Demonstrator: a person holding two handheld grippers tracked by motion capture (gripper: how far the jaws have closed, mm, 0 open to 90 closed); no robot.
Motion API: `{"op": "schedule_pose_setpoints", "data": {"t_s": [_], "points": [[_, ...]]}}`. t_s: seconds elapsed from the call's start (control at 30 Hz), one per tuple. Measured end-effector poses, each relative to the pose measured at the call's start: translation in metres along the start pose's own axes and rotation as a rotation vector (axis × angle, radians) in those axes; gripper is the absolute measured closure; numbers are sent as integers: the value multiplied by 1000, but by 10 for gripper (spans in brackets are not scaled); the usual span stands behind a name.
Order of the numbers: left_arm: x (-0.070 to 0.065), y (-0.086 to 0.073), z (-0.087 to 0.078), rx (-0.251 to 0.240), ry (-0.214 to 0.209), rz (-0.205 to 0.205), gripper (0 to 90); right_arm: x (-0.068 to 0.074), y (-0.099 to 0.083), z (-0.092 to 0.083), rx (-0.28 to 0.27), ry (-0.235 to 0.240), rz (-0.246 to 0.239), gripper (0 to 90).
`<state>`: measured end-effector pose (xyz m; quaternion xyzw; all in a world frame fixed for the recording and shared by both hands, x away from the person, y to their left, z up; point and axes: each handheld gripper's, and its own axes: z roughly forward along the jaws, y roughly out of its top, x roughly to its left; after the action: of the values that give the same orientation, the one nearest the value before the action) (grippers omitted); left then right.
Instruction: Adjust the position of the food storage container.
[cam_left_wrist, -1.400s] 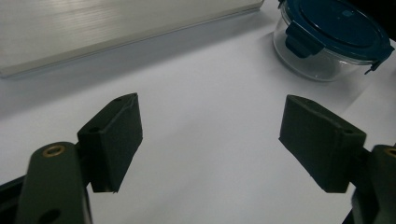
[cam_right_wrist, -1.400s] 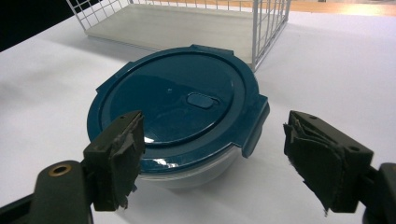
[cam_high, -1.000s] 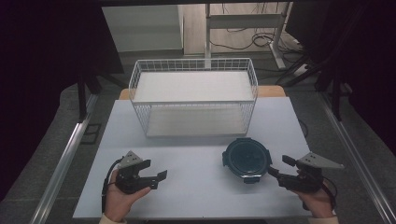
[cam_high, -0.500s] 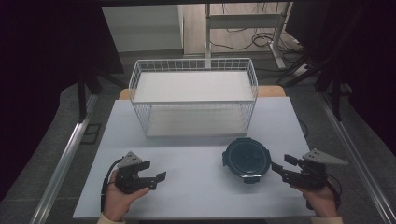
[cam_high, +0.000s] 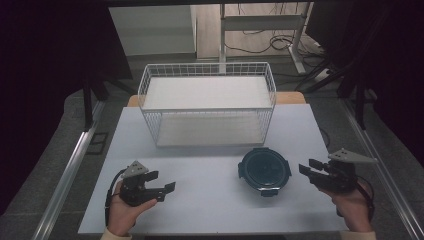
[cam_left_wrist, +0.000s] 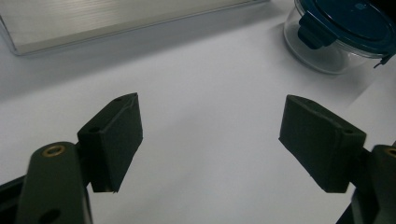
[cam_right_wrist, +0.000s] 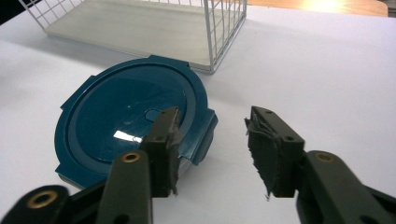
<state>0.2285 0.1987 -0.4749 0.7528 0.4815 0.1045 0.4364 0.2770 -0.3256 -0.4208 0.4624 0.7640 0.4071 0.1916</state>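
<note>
Presently: right gripper (cam_high: 306, 170) near table's right edge, jaws just closing, nothing between, beside lidded container (cam_high: 264, 171); left gripper (cam_high: 169, 187) wide, empty; wire basket (cam_high: 207, 107) empty.

On the table (cam_high: 210, 200), a lidded container (cam_high: 265, 170) sits between the left tongs (cam_high: 162, 186) and right tongs (cam_high: 309, 167), nearer the right, with a wire basket (cam_high: 207, 107) behind.

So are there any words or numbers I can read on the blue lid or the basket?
None can be read. The blue lid has a small raised mark at its centre, too faint to make out. The white wire basket carries no writing.
</note>
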Motion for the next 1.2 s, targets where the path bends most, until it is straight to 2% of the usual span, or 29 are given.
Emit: {"op": "schedule_pose_setpoints", "data": {"t_s": [0.07, 0.1, 0.13, 0.2, 0.27, 0.3, 0.33, 0.37, 0.4, 0.43, 0.47, 0.5, 0.53, 0.57, 0.6, 0.63, 0.77, 1.03, 1.2], "points": [[1, 0, 0, -2, 6, -2, 214, -1, 6, 1, 15, -18, -16, 613], [1, 0, 0, -2, 6, -2, 214, -1, 6, 1, 15, -18, -16, 613], [1, -1, 1, -4, 7, -5, 214, -3, 10, 3, 22, -40, -22, 668], [3, -1, 0, -1, 10, -6, 215, -6, 14, 6, 33, -49, -16, 740], [3, -1, -1, -20, 22, -11, 217, -9, 18, 11, 44, -56, -18, 798], [3, -1, -1, -20, 22, -11, 219, -9, 18, 11, 44, -56, -18, 798], [4, -1, -2, -24, 22, -14, 220, -11, 21, 17, 59, -63, -16, 855], [4, -1, -2, -24, 22, -14, 220, -11, 21, 17, 59, -63, -16, 855], [4, -1, -3, -24, 21, -15, 219, -13, 21, 25, 83, -75, -13, 885], [4, -1, -3, -24, 21, -15, 219, -13, 21, 25, 83, -75, -13, 885], [4, -2, -3, -25, 18, -17, 219, -14, 22, 35, 113, -84, -14, 891], [5, -2, -3, -23, 18, -17, 219, -14, 22, 35, 113, -84, -14, 891], [5, -2, -2, -20, 17, -18, 219, -15, 23, 46, 140, -91, -13, 892], [5, -2, -2, -20, 17, -18, 219, -15, 23, 46, 140, -91, -13, 892], [5, -2, -2, -17, 18, -19, 219, -15, 24, 58, 167, -94, -14, 893], [5, -2, -2, -17, 18, -19, 219, -15, 24, 58, 167, -94, -14, 893], [5, -2, -2, -18, 19, -21, 218, -13, 22, 82, 244, -102, -25, 893], [2, -3, -2, -12, 11, -10, 217, -6, 10, 86, 309, -83, -21, 894], [2, -4, 0, -4, 9, -7, 215, -4, 8, 84, 327, -85, -18, 894]]}}
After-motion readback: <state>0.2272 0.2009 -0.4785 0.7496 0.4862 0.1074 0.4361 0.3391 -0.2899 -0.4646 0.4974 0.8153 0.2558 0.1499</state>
